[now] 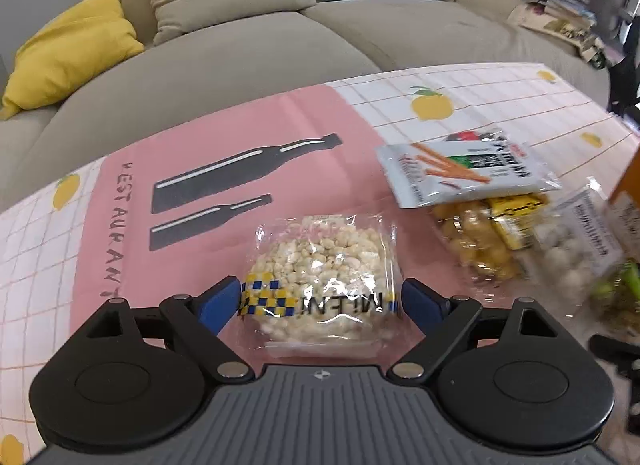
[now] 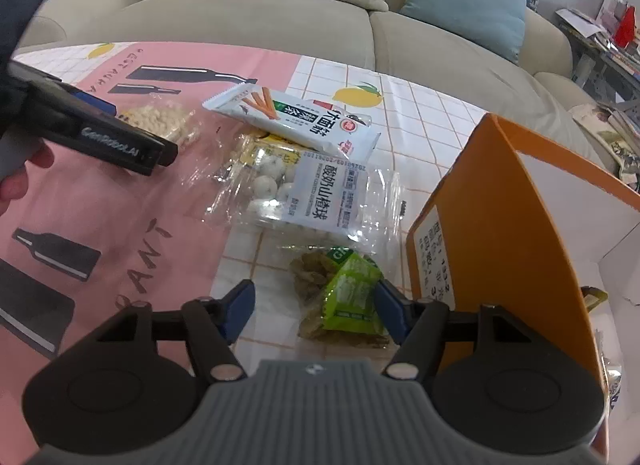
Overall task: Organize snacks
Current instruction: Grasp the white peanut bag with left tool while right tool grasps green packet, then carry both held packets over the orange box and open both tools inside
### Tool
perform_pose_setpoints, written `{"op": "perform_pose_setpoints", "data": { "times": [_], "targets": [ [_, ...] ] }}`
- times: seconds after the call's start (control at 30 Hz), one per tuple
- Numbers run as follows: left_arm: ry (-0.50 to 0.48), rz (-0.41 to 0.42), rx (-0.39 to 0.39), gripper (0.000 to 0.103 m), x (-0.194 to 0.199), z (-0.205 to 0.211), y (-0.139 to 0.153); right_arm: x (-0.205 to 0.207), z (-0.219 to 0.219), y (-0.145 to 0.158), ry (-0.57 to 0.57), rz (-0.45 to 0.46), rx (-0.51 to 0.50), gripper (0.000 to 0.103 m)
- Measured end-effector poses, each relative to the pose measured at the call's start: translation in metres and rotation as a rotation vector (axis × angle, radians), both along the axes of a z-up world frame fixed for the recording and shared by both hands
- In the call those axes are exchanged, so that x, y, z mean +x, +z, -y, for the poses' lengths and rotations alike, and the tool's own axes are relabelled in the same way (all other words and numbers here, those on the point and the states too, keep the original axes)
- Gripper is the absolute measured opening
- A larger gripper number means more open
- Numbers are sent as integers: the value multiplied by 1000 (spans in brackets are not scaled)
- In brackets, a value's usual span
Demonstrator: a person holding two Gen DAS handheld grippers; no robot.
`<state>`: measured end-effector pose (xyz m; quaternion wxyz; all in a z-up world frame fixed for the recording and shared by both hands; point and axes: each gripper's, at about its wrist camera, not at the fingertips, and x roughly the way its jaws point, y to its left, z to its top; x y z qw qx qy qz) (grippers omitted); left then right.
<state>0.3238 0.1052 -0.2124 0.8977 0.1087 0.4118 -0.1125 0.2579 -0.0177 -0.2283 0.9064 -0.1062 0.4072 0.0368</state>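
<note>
A clear bag of white puffed snack (image 1: 320, 277) lies on the pink cloth, between the blue fingers of my left gripper (image 1: 322, 299); the jaws are wide and touch its sides at most lightly. The bag shows again in the right wrist view (image 2: 160, 121) beside the left gripper body (image 2: 116, 145). My right gripper (image 2: 316, 311) is open around a green-wrapped snack bag (image 2: 344, 301), lying next to the orange box (image 2: 492, 217). A white stick-snack packet (image 2: 296, 121), a bag of white balls (image 2: 304, 193) and a yellow snack bag (image 1: 484, 241) lie in a pile.
The table carries a pink and white lemon-print cloth (image 1: 120, 225). A beige sofa (image 1: 240, 65) with yellow, beige and blue cushions stands behind it. The open orange box has a white inside (image 2: 592, 201) holding some packets. Cluttered shelves stand at far right.
</note>
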Motion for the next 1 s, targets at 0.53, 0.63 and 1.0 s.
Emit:
{"op": "perform_pose_setpoints", "data": {
  "times": [0.53, 0.63, 1.0],
  "targets": [
    [164, -139, -85, 92, -44, 9, 17, -15, 8, 7, -11, -6, 28, 32],
    [199, -161, -119, 92, -61, 15, 30, -23, 11, 12, -9, -35, 75, 30],
    [231, -141, -205, 92, -125, 31, 83, -68, 26, 37, -13, -122, 298, 24]
  ]
}}
